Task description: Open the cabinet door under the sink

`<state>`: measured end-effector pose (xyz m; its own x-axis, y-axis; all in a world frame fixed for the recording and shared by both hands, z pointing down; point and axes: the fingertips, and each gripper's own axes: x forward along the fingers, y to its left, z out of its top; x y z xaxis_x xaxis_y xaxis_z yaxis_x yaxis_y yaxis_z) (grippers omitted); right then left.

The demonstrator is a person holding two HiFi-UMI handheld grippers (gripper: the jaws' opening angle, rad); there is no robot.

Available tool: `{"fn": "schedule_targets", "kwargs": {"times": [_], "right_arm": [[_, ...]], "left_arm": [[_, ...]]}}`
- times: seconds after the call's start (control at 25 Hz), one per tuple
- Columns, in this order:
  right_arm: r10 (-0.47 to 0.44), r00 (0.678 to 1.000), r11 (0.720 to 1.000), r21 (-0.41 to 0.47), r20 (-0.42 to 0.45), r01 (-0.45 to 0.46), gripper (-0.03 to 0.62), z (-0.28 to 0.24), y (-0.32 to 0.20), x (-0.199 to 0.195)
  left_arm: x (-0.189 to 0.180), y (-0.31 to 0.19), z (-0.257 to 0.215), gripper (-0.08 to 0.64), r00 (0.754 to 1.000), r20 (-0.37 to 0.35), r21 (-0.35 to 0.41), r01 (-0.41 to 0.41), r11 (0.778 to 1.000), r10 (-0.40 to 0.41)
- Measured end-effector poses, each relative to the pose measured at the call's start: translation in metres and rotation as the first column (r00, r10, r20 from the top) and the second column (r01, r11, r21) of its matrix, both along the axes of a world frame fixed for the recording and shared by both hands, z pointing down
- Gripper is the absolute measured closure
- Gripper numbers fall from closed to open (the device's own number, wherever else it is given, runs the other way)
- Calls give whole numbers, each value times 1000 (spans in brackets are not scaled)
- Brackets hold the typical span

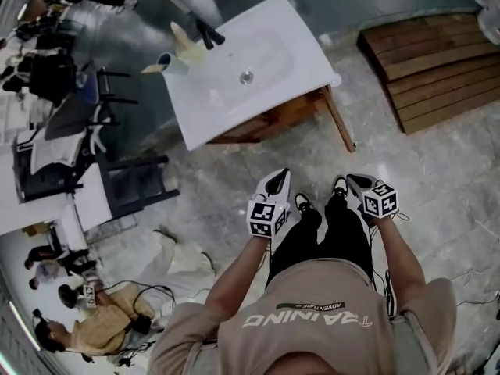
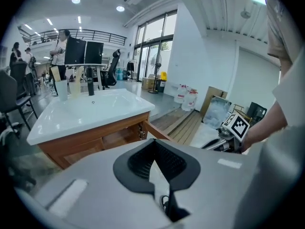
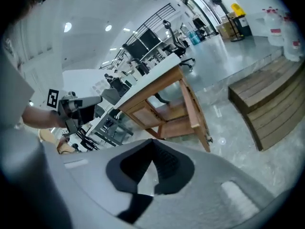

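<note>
The place is a large open hall, part workshop and part office. A white rectangular washbasin (image 1: 289, 30) on a bare wooden cabinet (image 1: 273, 119) stands free on a grey polished stone floor (image 1: 437, 178). A slatted wooden platform (image 1: 437, 69) lies near the basin's right-hand corner. Past the basin's far edge are black flat monitors (image 2: 84, 51) and a black office chair (image 2: 114, 63). Behind these are a railed upper gallery (image 2: 95, 32) and tall glass windows (image 2: 152, 46), under round ceiling spotlights (image 2: 76, 0).

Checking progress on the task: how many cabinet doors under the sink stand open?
1: the cabinet door at the right end of the sink in the head view, swung outward. The panel beside it looks shut; other sides are hidden.
</note>
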<state>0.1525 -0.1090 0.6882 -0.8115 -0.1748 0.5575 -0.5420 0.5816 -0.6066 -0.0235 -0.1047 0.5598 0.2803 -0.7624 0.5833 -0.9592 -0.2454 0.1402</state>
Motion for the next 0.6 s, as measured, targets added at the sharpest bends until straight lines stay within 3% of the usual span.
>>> {"fn": "schedule_targets", "kwargs": {"times": [0.12, 0.28, 0.6], "right_arm": [[-84, 996, 992, 96, -22, 86, 591, -43, 1, -41], [-179, 983, 949, 258, -38, 183, 591, -104, -1, -92], [-191, 981, 866, 467, -19, 178, 591, -207, -14, -124]], "left_arm": [[-12, 6, -19, 543, 999, -9, 31, 32, 999, -31], [-31, 8, -56, 543, 998, -11, 109, 55, 993, -54], [-48, 11, -131, 543, 996, 78, 264, 29, 964, -51]]}}
